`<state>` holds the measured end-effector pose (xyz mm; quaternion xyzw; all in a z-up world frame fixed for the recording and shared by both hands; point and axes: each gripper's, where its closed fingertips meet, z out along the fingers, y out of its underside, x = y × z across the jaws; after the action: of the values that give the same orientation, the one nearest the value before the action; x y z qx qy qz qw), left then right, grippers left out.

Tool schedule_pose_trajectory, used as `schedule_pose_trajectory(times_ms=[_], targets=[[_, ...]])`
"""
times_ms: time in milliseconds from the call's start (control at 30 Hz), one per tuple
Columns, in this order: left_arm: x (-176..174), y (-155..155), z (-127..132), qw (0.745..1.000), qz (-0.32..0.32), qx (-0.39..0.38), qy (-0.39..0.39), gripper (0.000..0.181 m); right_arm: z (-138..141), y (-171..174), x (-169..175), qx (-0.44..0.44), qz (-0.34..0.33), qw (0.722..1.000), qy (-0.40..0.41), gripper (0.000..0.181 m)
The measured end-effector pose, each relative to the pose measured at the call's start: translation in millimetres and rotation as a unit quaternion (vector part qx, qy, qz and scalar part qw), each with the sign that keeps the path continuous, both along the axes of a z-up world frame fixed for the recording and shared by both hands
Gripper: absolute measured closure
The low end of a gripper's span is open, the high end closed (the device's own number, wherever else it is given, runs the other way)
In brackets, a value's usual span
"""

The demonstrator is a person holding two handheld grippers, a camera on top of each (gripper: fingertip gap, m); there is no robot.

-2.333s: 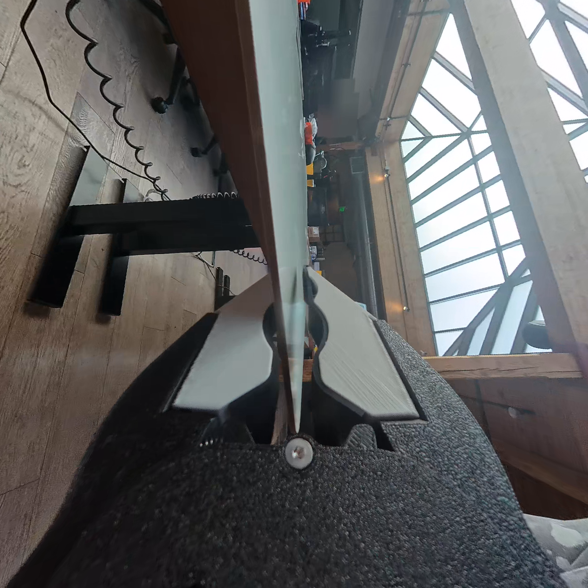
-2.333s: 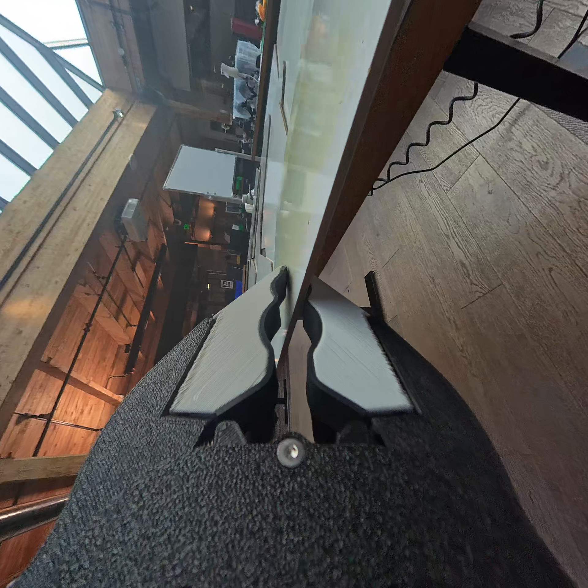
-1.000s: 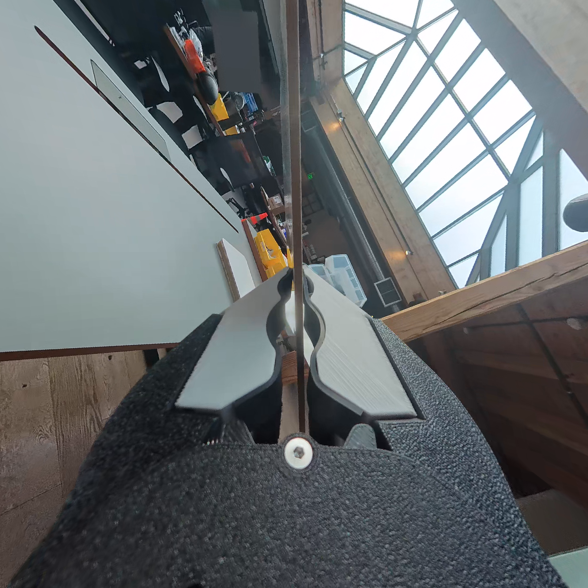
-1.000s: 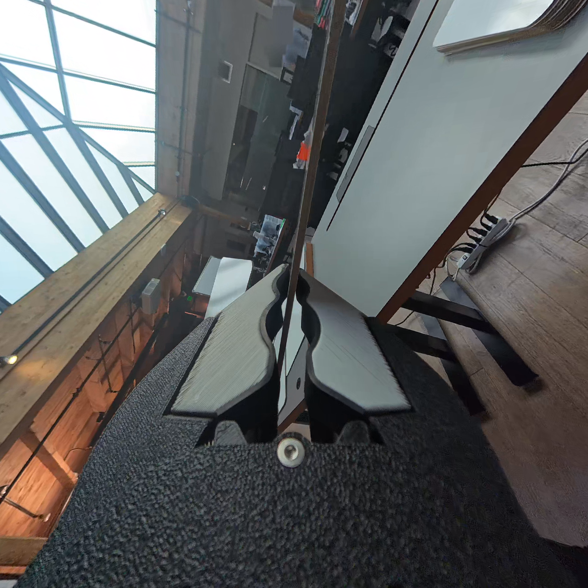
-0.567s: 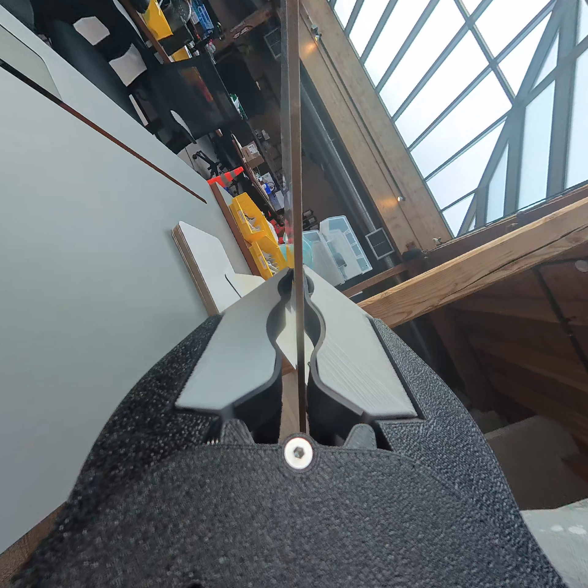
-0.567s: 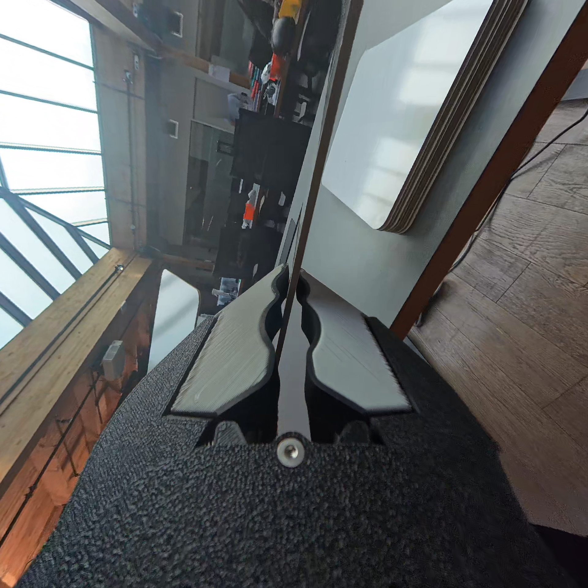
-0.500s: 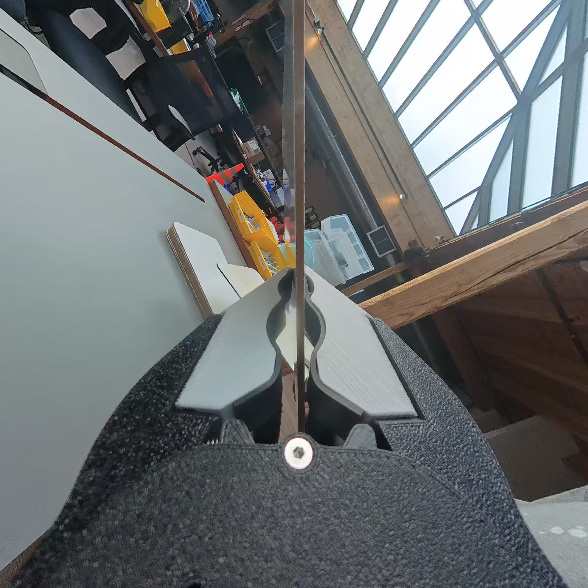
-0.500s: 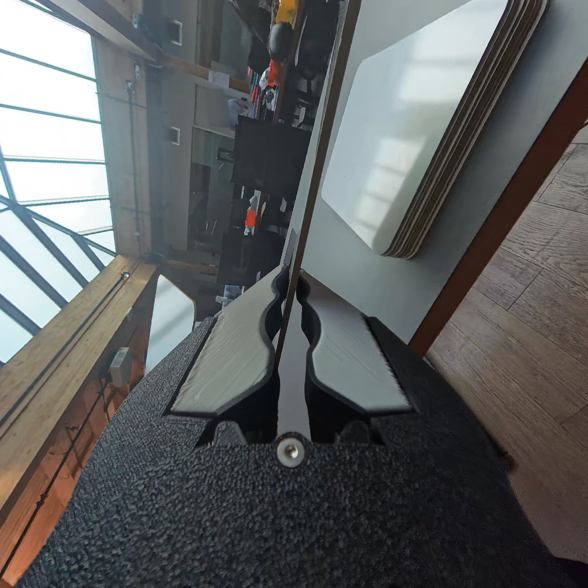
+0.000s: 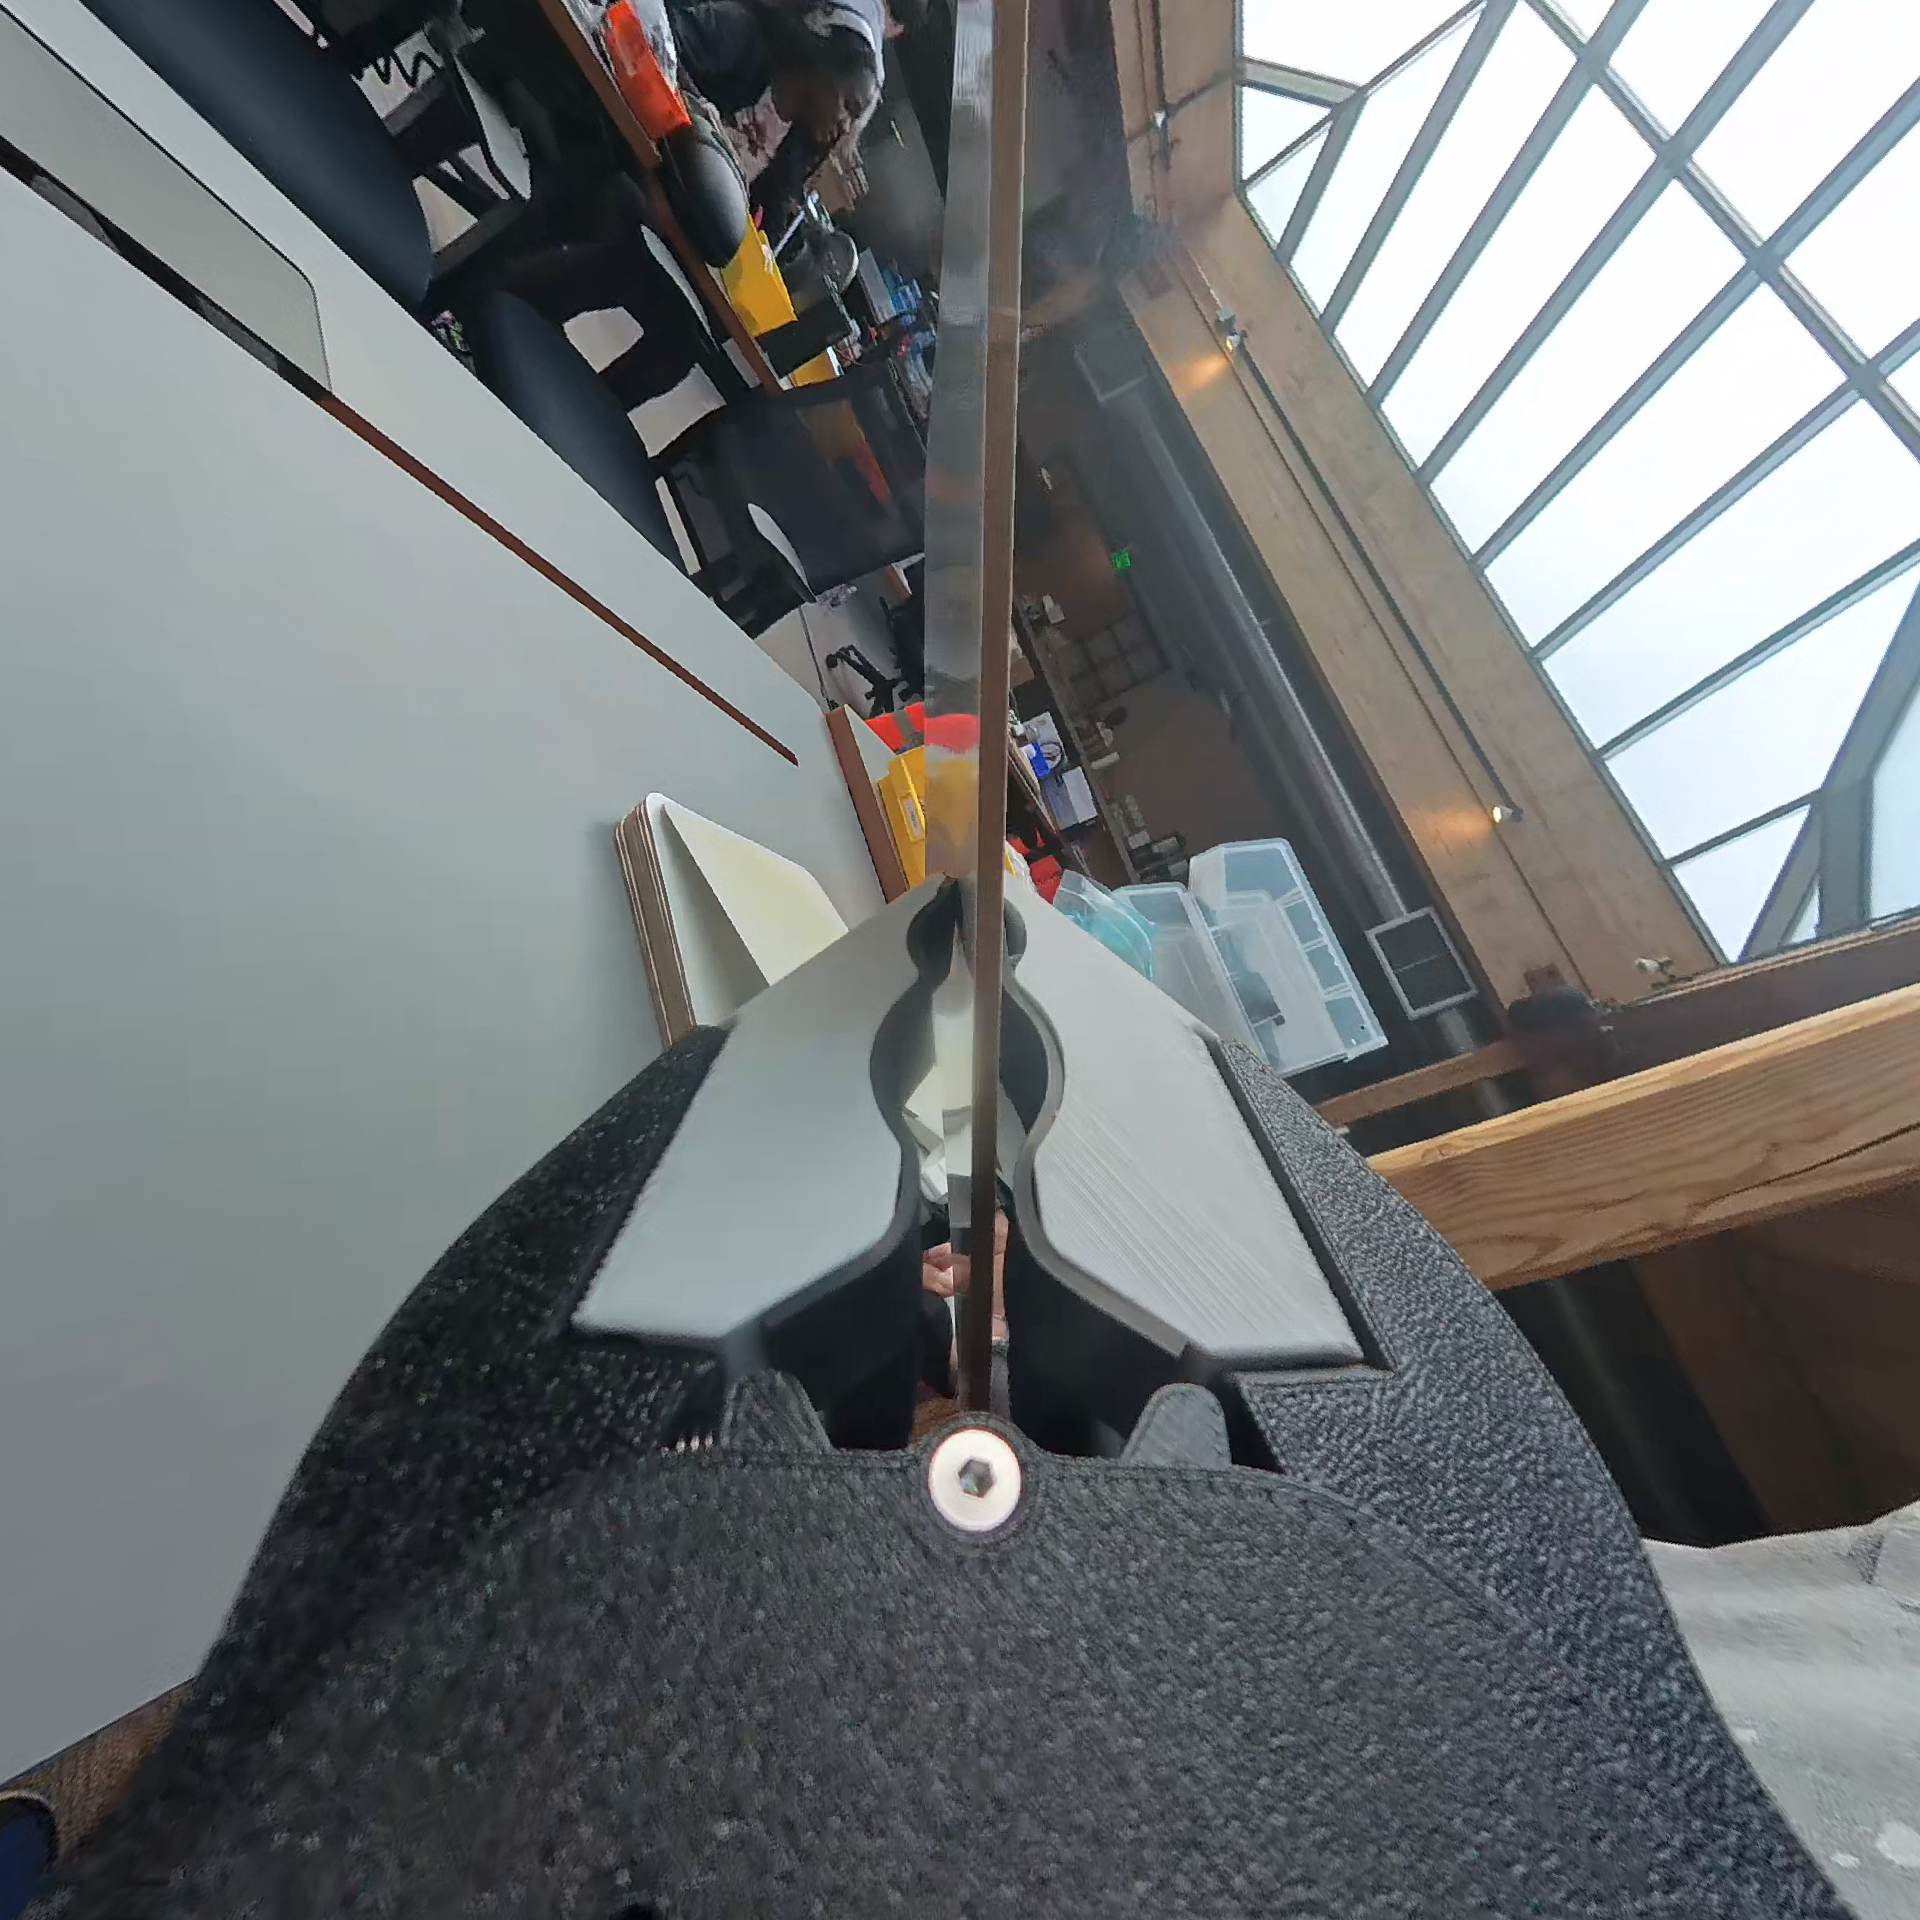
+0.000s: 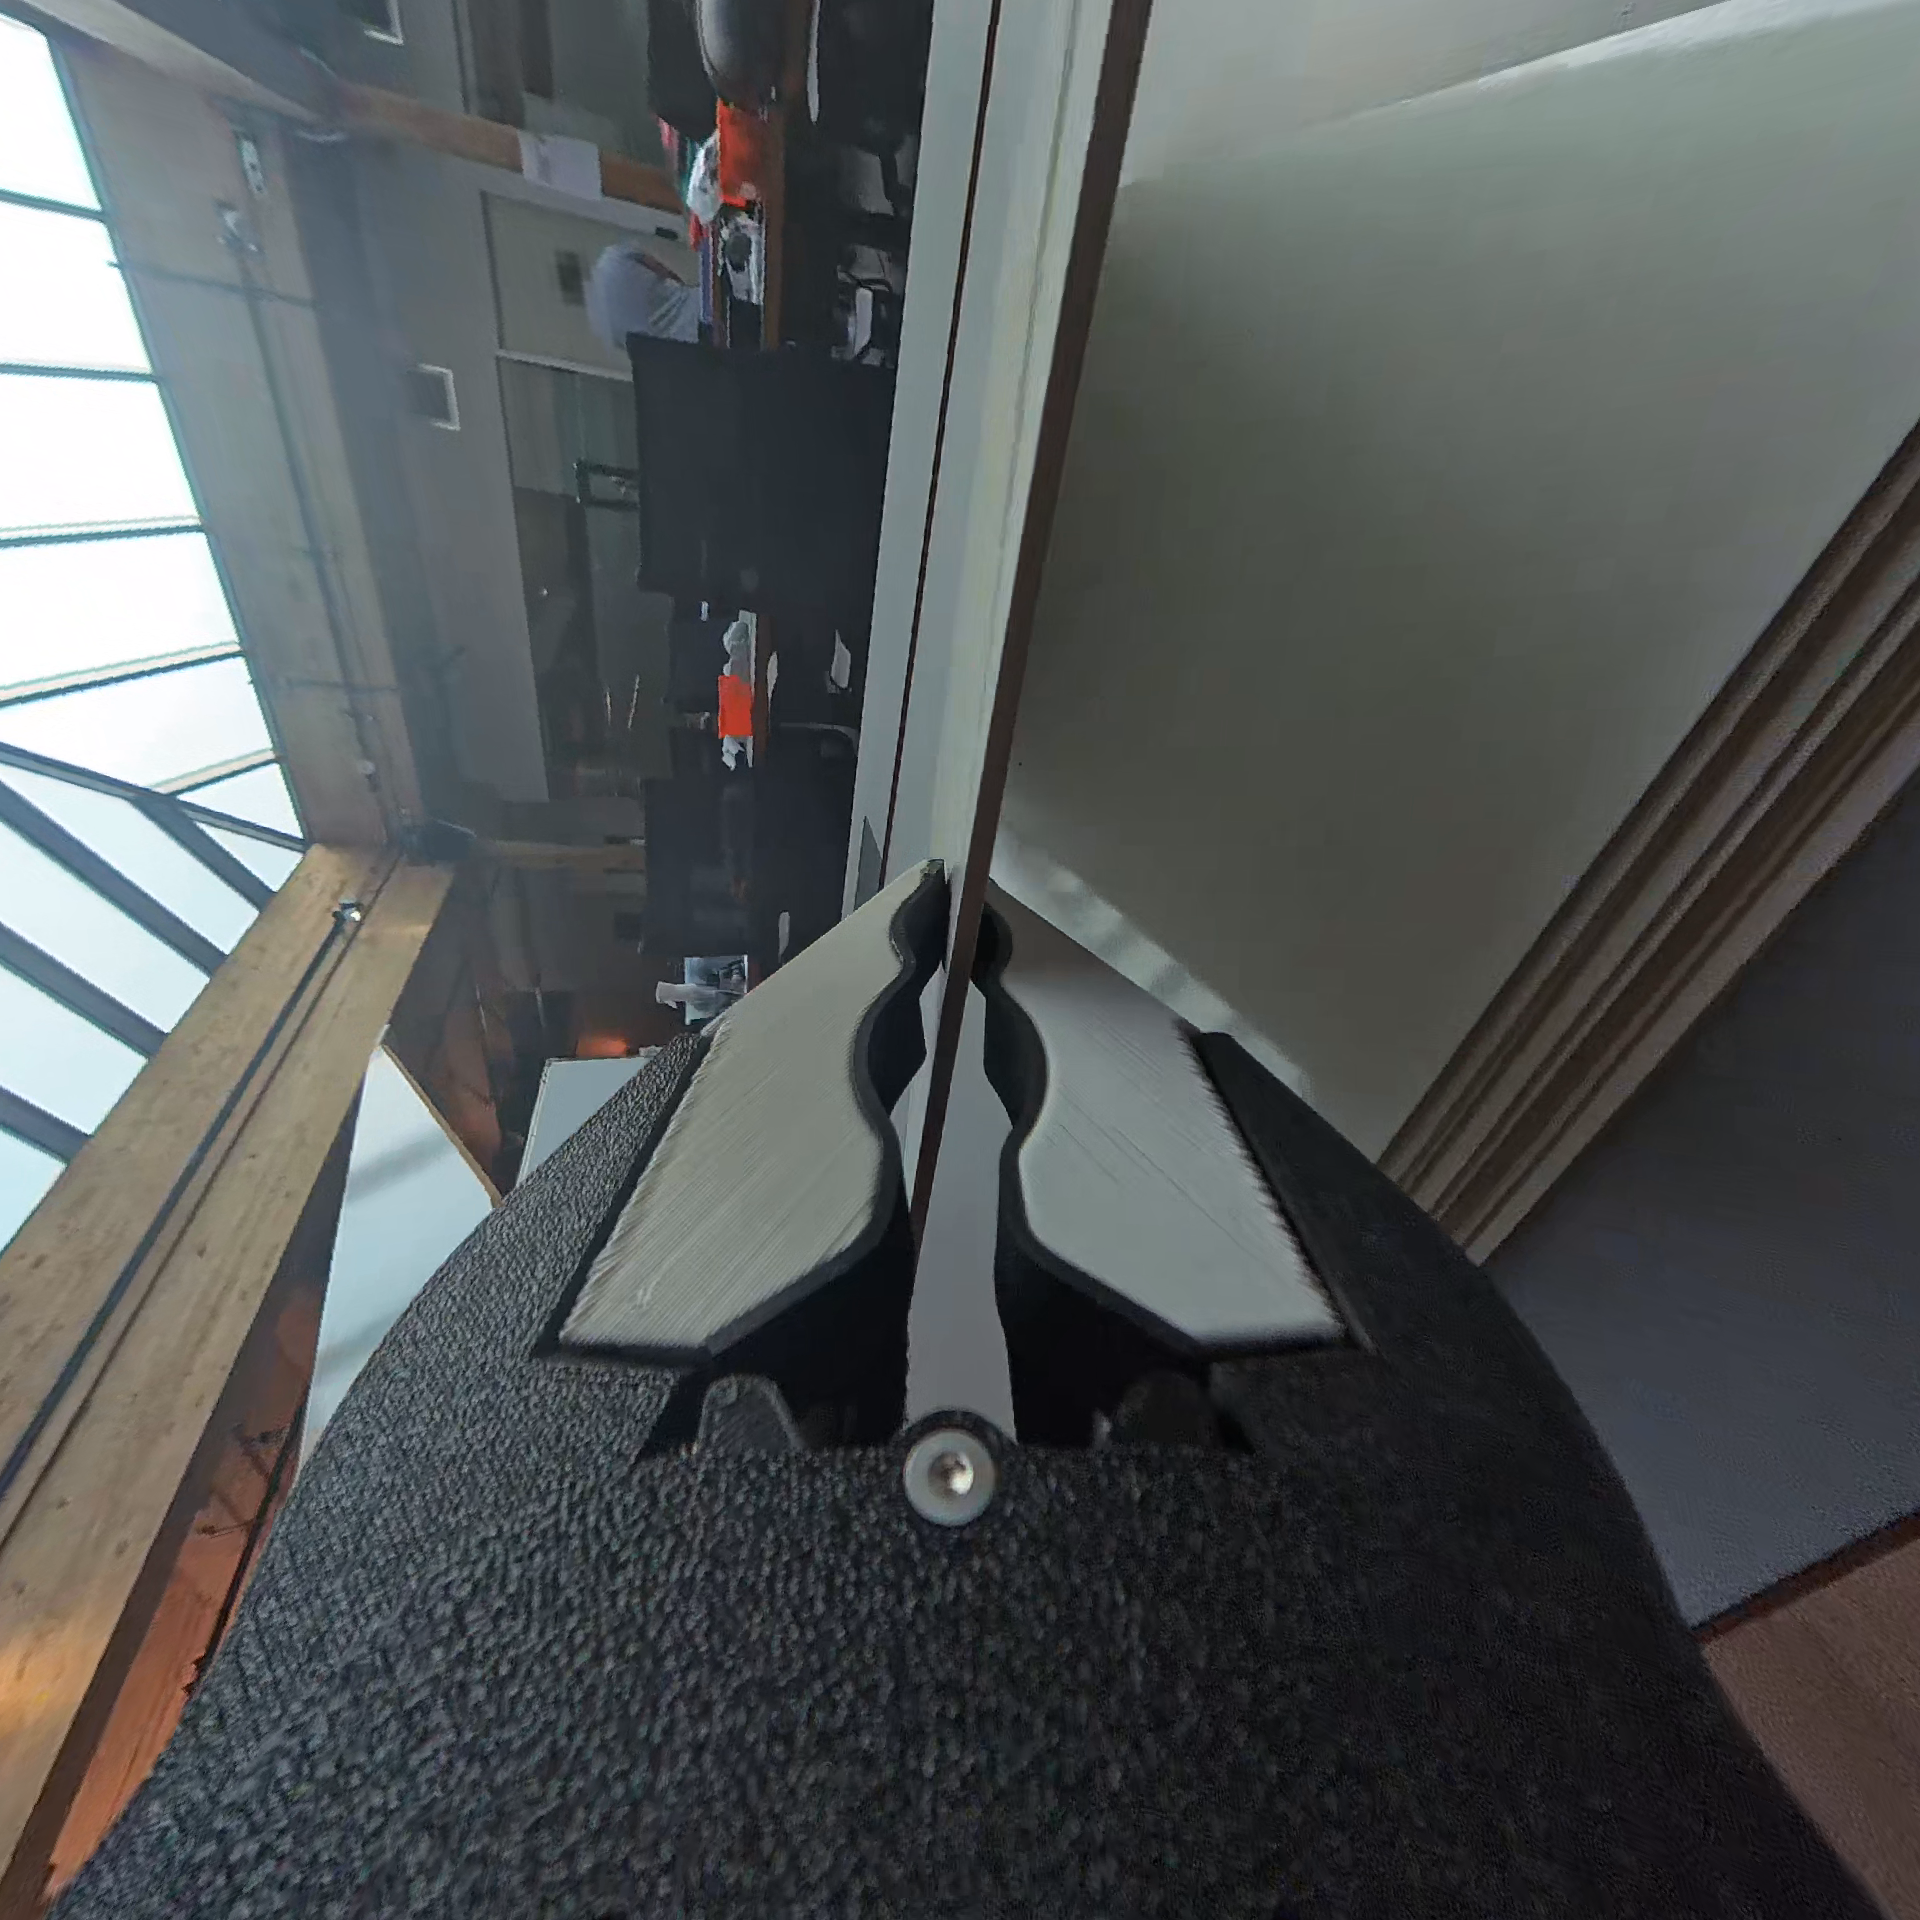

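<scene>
Left gripper (image 9: 971,914): clamped on a thin board (image 9: 987,520), seen edge-on between its fingertips.
Right gripper (image 10: 961,904): pinching the same board (image 10: 1039,520) (glossy face showing).
Board: held upright above the grey table (image 9: 260,779), near a stack of boards (image 10: 1455,520).

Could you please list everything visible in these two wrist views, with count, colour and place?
Thin board: one, brown edge with a glossy face, seen edge-on, running up the middle of both views between the fingers.
Table: one, pale grey top with a brown edge, left of the left view.
Stack of boards: one, white faces with layered brown edges, lying on the table, right of the right view.
Yellow bins: a few, past the table's far end.
Clear plastic boxes: several, right of the bins.
Glazed roof: white panes in dark frames, upper right.
Wooden beam: one, light brown, right.
Left claw: shut on the thin board.
Right claw: shut on the thin board.
</scene>
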<state>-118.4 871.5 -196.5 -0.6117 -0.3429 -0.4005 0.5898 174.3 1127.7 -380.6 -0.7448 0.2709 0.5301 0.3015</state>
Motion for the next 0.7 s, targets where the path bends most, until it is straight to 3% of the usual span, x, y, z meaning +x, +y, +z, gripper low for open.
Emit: schedule_pose_trajectory(times_ms=[233, 500, 600, 700], targets=[[35.2, -1.8, -11.1, 0.998, 0.065, -0.012, -0.022, 0.179, -13.0, 7.3, -1.4, -0.035, 0.016, 0.999, 0.009, 0.177], [47.7, -19.5, -16.0, 0.997, 0.064, -0.031, -0.018, 0.178, -17.7, 2.1, -4.5, -0.052, -0.011, 0.999, 0.009, 0.176], [42.9, -23.7, -18.5, 0.997, 0.062, -0.031, -0.022, 0.178, -28.6, -9.5, -8.3, -0.064, 0.023, 0.997, -0.038, 0.161], [37.4, -24.5, -22.4, 0.998, 0.054, -0.028, -0.032, 0.179, -39.5, -28.9, -8.7, -0.087, 0.068, 0.988, -0.104, 0.123]])
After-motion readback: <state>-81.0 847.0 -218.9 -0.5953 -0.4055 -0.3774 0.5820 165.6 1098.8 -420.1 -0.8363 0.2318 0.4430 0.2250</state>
